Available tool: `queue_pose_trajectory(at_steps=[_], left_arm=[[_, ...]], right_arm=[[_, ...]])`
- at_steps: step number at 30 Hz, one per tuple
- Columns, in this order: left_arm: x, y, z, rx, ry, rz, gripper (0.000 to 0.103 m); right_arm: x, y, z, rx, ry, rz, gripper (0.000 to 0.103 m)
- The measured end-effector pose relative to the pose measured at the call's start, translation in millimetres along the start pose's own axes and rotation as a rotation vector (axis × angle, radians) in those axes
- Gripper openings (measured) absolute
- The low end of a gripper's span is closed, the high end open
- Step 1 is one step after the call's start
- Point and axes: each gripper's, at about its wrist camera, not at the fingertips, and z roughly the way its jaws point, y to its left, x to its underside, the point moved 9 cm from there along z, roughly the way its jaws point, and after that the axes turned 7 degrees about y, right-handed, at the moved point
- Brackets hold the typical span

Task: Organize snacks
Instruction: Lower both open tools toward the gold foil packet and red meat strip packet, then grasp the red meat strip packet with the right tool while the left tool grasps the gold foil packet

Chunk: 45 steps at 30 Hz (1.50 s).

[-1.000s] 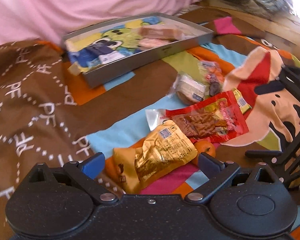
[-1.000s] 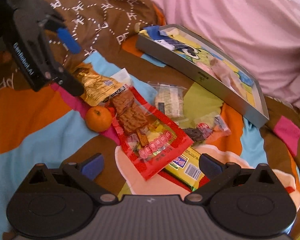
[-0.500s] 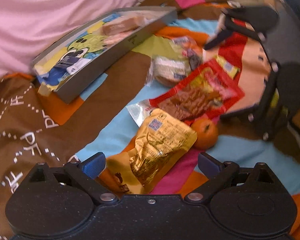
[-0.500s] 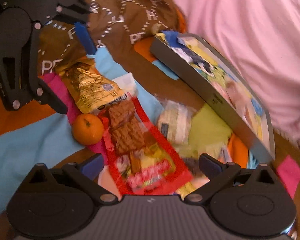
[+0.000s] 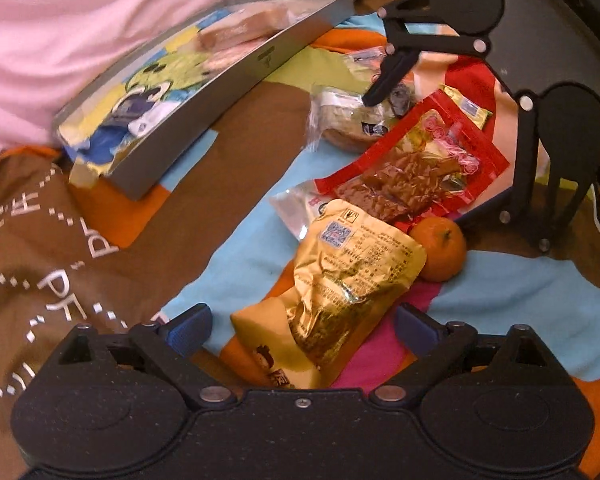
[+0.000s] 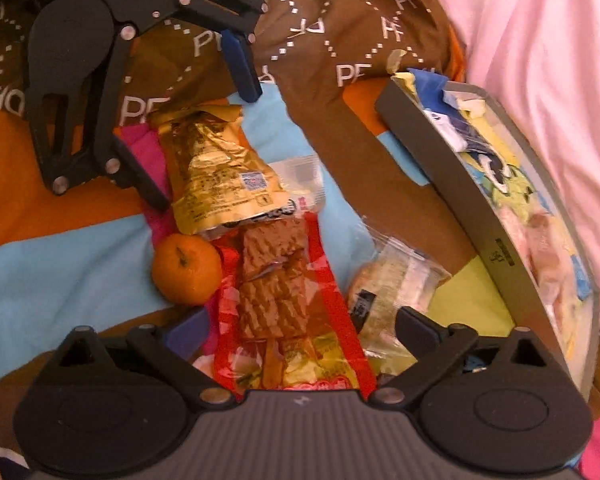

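The tray (image 5: 260, 60) on the blanket (image 5: 80, 240) held a few snacks; most lay outside: red pack (image 6: 288, 320), gold pouch (image 5: 352, 276), clear bag (image 6: 396, 280), orange (image 5: 440, 248). The left hand-held gripper (image 5: 300, 328) straddled the pouch, the right hand-held gripper (image 6: 300, 328) the red pack, both wide open and empty, each crowded by neighbouring snacks

A crinkled gold foil snack pouch (image 5: 352, 280) lies flat on the patterned bedspread, its top edge overlapping a red packet (image 5: 416, 168) of brown ridged pieces. A small orange mandarin (image 5: 440, 249) sits touching both. Beside the red packet rests a clear-wrapped pale pastry (image 6: 392, 284). Further back, a shallow grey tray (image 5: 236, 84) with a cartoon-printed base holds 2 pinkish wrapped bars.
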Motion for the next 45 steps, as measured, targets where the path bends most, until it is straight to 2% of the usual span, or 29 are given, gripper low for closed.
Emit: queue_pose_trajectory(at_steps=[1, 5, 6, 9, 14, 23, 26, 29, 32, 34, 38, 41, 42, 45], left_arm=[[0.8, 0.8, 0.4, 0.007, 0.005, -0.01, 0.096], [2.2, -5.3, -1.2, 0.053, 0.027, -0.018, 0.094], [2.8, -7.5, -1.6, 0.061, 0.032, -0.016, 0.094], [5.0, -10.9, -2.3, 0.087, 0.05, -0.032, 0.09], [12.7, -5.0, -3.6, 0.17, 0.097, -0.172, 0.087], [21.8, -10.8, -10.6, 0.193, 0.104, -0.281, 0.087], [20.6, -4.6, -11.8, 0.216, 0.089, -0.368, 0.088], [21.7, 5.3, -13.0, 0.251, 0.07, -0.513, 0.088], [20.5, 9.5, -10.0, 0.236, 0.07, -0.581, 0.088], [17.3, 6.2, -8.9, 0.201, 0.075, -0.548, 0.088], [9.8, -5.4, -5.6, 0.105, 0.08, -0.382, 0.089], [3.4, -7.9, -4.0, 0.063, 0.054, -0.26, 0.089], [1.9, -7.9, -3.4, 0.066, 0.049, -0.225, 0.09], [-3.8, -10.9, -1.1, 0.144, 0.044, -0.121, 0.091]], right_arm=[[-0.7, 0.6, -1.4, -0.008, -0.001, -0.002, 0.096], [1.9, 4.8, -5.5, -0.038, -0.004, 0.0, 0.076], [2.8, 5.4, -5.9, -0.034, 0.0, 0.003, 0.074], [7.9, 6.2, -9.3, -0.037, 0.009, 0.027, 0.073], [20.2, -0.5, -17.0, -0.051, 0.037, 0.125, 0.073], [54.2, -4.0, -39.5, -0.098, 0.088, 0.348, 0.069], [63.6, 0.1, -47.9, -0.124, 0.089, 0.404, 0.069], [70.6, 6.0, -55.2, -0.149, 0.091, 0.452, 0.069], [74.0, 10.1, -60.1, -0.182, 0.097, 0.5, 0.069], [75.0, 12.9, -61.9, -0.208, 0.098, 0.537, 0.069], [77.1, 16.7, -62.1, -0.216, 0.089, 0.56, 0.07], [78.1, 15.7, -61.3, -0.228, 0.089, 0.574, 0.072], [78.2, 15.5, -60.8, -0.233, 0.089, 0.574, 0.073], [77.3, 13.7, -58.4, -0.246, 0.091, 0.569, 0.074]])
